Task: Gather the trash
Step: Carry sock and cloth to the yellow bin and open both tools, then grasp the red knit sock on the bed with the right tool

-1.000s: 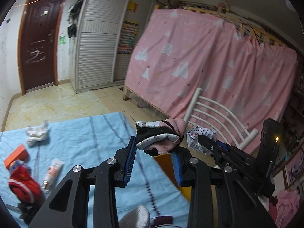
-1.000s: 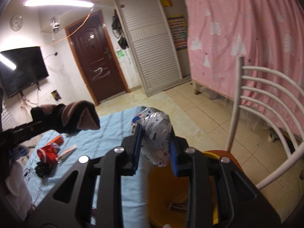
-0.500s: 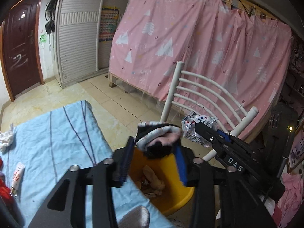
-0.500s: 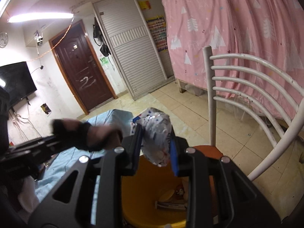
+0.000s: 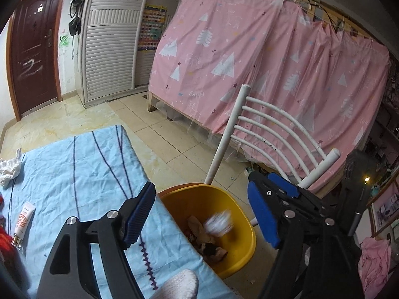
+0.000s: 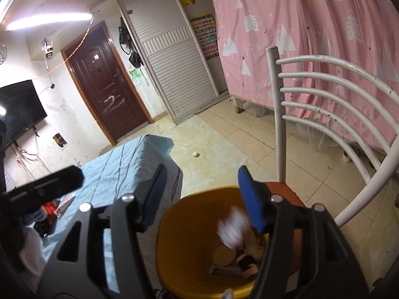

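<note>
Gaping over the yellow bin (image 5: 239,254), both grippers (image 5: 199,214) (image 6: 204,199) hold nothing; a wad (image 6: 233,226) drops in. Tube (image 5: 23,220) & tissue (image 5: 8,169) remain on the table (image 5: 82,164).

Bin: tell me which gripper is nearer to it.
Right. The right gripper hangs open directly above the bin; the left gripper is beside it, over the table edge.

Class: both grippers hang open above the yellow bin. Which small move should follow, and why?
Probably swing the left gripper back over the blue cloth. Both it and the right gripper are open and empty, a blurred bundle is in the yellow bin, and a white wad remains.
</note>
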